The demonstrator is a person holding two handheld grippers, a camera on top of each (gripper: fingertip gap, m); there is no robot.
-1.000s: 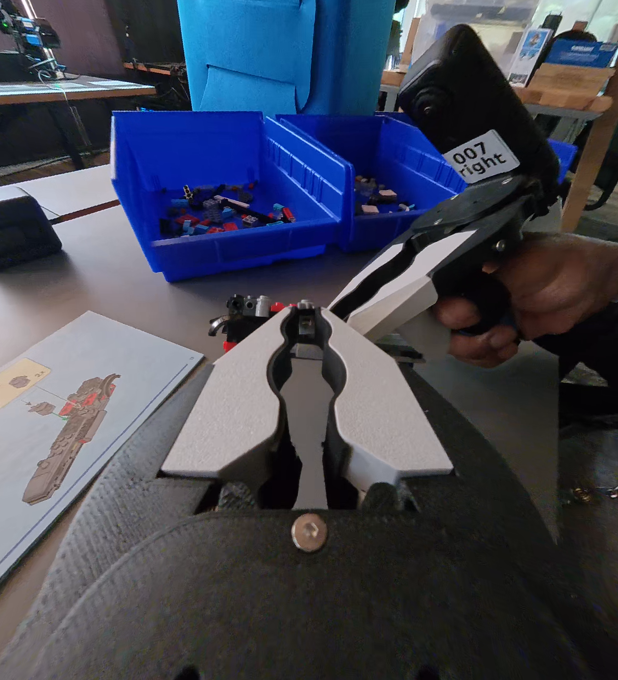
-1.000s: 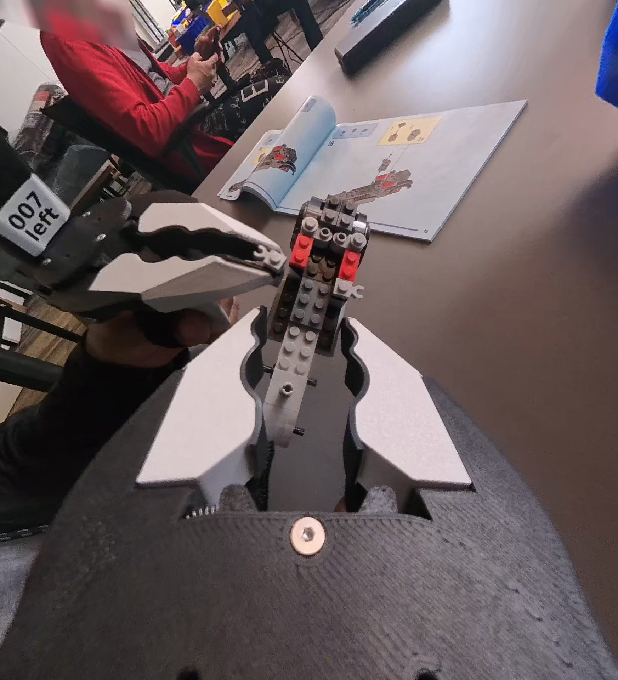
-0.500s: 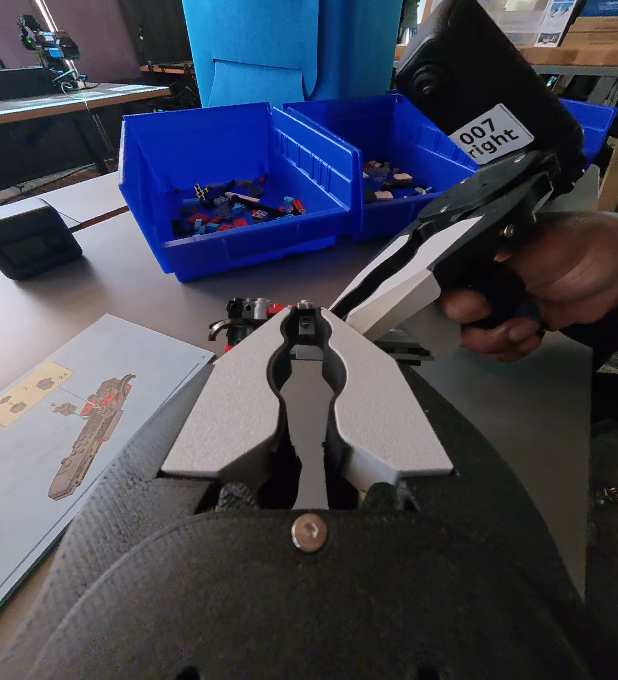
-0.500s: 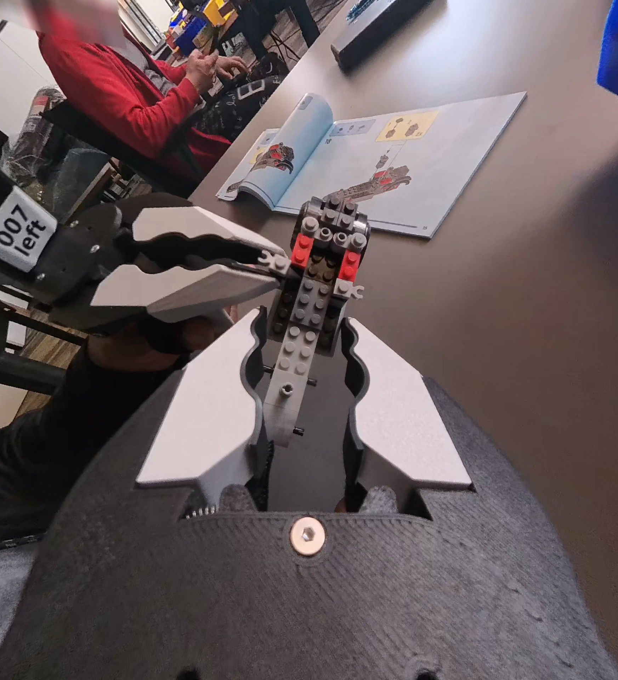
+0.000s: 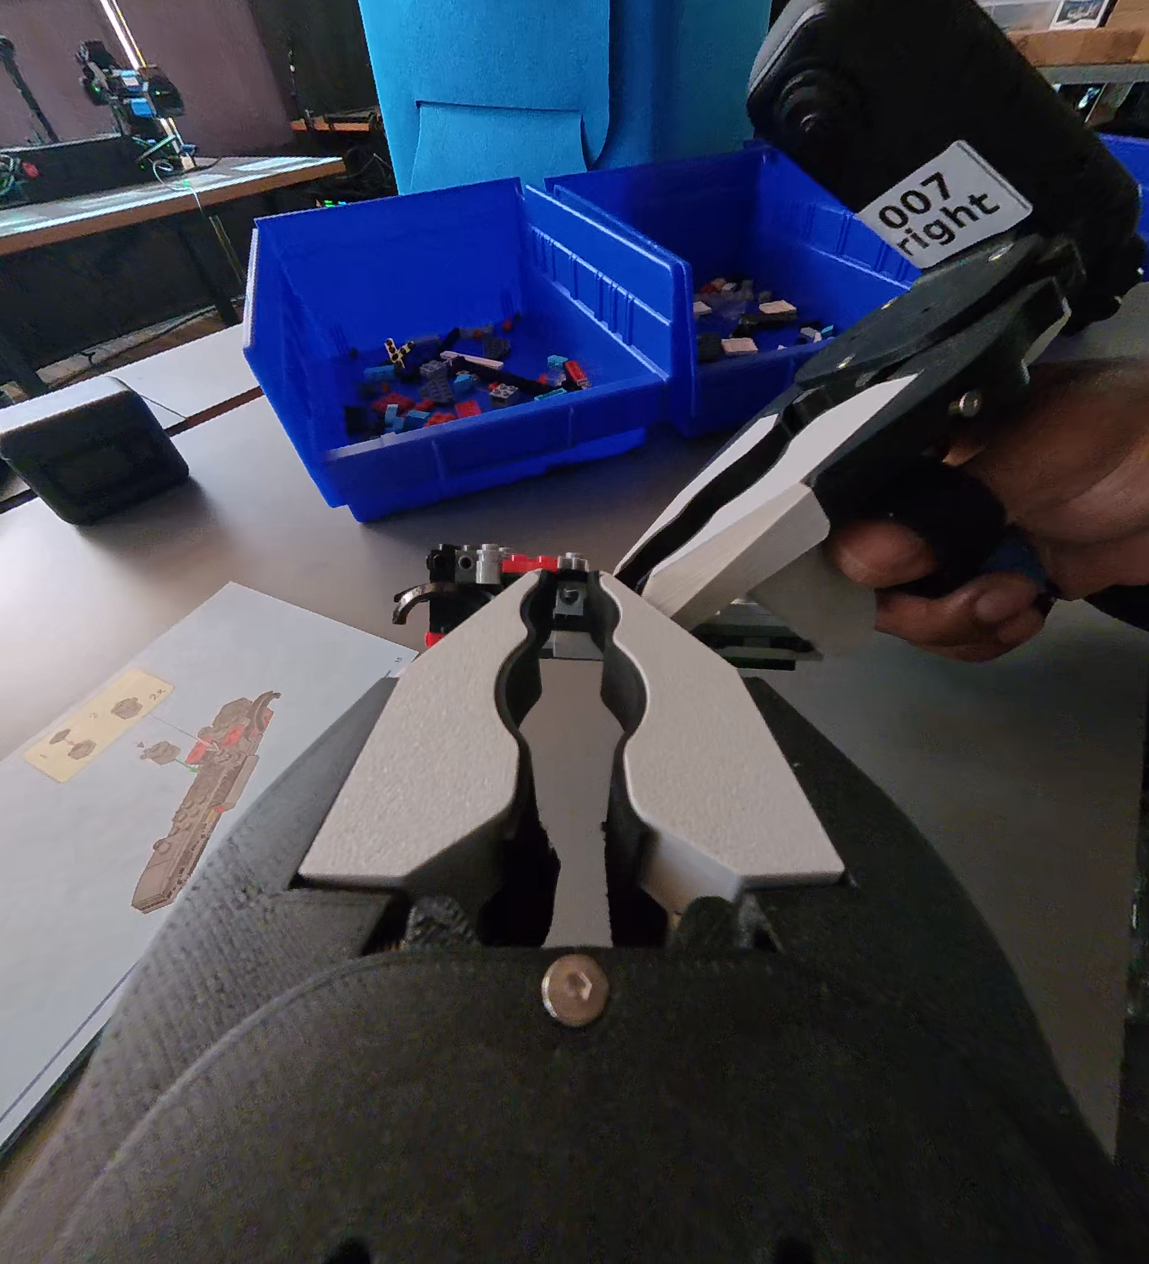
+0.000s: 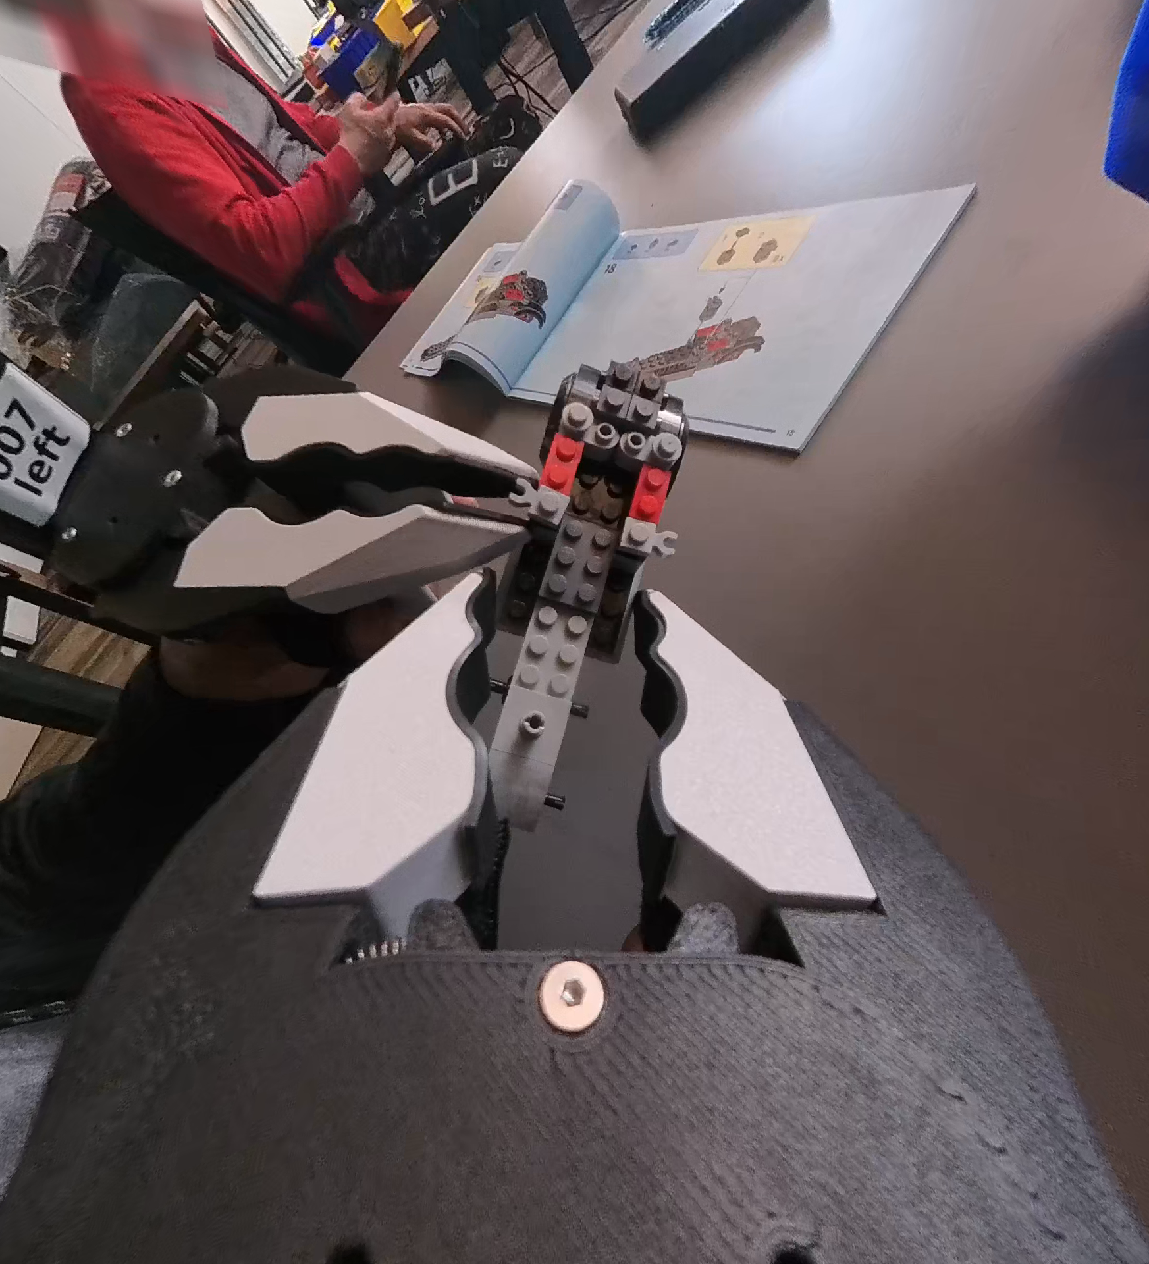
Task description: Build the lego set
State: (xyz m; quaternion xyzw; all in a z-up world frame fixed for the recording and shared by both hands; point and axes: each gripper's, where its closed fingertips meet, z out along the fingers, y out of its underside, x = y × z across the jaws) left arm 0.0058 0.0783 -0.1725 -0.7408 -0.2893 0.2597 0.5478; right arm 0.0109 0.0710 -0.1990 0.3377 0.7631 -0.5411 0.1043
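A matte grey-brown worktop (image 6: 934, 547) is seen in both views, with an open instruction booklet (image 6: 749, 321) lying flat at 12 o'clock in the right wrist view and at 9 o'clock in the left wrist view. Two blue bins (image 5: 462, 342) holding loose bricks are set side by side at 12 o'clock in the left wrist view, with a dark box (image 5: 86, 444) at 10 o'clock. Behind them, a blue panel and further tables with equipment are seen; a seated person in a red sleeve (image 6: 216, 178) is seen at 10 o'clock in the right wrist view. The lego model (image 6: 592, 547) is held by the right gripper (image 6: 561, 602), its jaws closed on the model's flanks. The left gripper (image 5: 568, 602) is closed on a small grey clip piece (image 6: 544, 503) at the model's side. The model's underside is hidden, the bin at 1 o'clock is partly covered by the right gripper, and the bricks cannot be told apart.
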